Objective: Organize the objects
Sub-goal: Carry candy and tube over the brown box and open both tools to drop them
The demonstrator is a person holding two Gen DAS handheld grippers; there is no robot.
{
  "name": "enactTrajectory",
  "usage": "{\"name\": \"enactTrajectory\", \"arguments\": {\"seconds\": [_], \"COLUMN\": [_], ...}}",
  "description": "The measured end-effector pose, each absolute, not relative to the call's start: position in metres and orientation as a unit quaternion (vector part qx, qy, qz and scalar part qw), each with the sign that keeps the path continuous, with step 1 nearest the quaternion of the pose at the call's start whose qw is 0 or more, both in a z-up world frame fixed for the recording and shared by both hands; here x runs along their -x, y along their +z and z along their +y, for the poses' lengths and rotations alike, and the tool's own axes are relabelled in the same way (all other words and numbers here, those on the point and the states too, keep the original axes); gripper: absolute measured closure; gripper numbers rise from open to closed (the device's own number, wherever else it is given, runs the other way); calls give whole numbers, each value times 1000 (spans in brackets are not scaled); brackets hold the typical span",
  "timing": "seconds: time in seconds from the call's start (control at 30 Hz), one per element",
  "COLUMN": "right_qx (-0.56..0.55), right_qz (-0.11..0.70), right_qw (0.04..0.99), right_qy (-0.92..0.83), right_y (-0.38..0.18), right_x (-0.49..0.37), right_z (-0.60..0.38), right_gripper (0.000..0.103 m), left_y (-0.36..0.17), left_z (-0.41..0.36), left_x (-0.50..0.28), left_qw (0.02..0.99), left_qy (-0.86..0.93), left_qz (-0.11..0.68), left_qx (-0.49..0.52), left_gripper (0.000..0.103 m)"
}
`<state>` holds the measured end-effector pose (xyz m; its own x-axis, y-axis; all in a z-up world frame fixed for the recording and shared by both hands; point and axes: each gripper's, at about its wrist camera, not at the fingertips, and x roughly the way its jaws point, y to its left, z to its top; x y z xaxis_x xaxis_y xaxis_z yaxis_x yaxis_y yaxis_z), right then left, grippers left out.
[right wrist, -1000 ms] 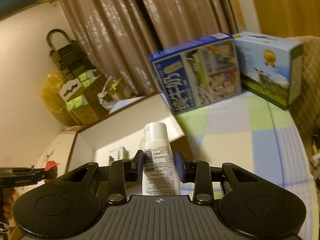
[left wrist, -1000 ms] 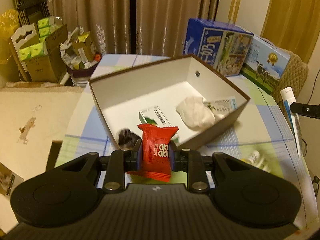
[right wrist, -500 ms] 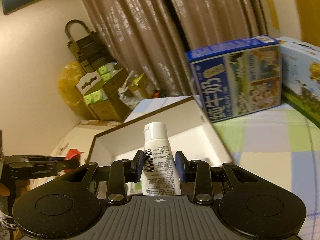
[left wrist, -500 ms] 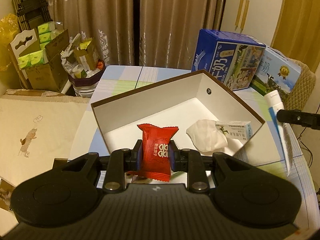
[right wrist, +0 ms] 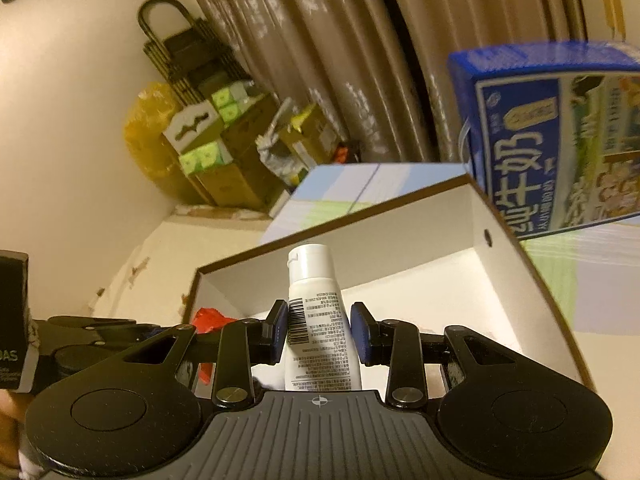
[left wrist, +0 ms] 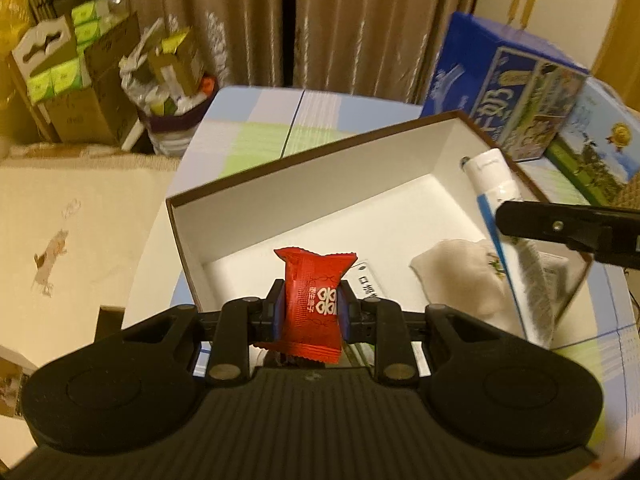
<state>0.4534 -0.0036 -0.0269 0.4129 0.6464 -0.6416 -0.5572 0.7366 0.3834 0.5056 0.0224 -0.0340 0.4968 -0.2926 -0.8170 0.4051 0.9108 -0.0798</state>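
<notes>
Red candy wrapper (left wrist: pixel 312 304), white tube (right wrist: pixel 320 320), brown-rimmed white box (left wrist: pixel 360 184).

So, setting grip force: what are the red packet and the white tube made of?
Red packet: likely thin plastic film, slightly glossy, with crimped serrated ends. White tube: seemingly soft plastic, smooth and semi-matte, with a printed label and a flip cap.
</notes>
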Motion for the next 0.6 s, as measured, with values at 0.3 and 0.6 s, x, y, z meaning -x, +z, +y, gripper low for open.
{"name": "enactTrajectory", "arguments": {"seconds": [0.3, 0.6], "right_qx": [-6, 34], "right_qz": [464, 499], "right_qw": [822, 810], "right_qy": [331, 307], "right_y": [-77, -111], "right_x": [-498, -527], "right_z": [38, 58], "right_gripper": [72, 72], "left_y": [-69, -95], "left_z": [13, 0], "left_x": [-545, -567], "left_qw": [847, 835], "left_qy": [-185, -183], "left_qz": [493, 510], "left_qx": [-70, -95], "left_gripper": [81, 81]}}
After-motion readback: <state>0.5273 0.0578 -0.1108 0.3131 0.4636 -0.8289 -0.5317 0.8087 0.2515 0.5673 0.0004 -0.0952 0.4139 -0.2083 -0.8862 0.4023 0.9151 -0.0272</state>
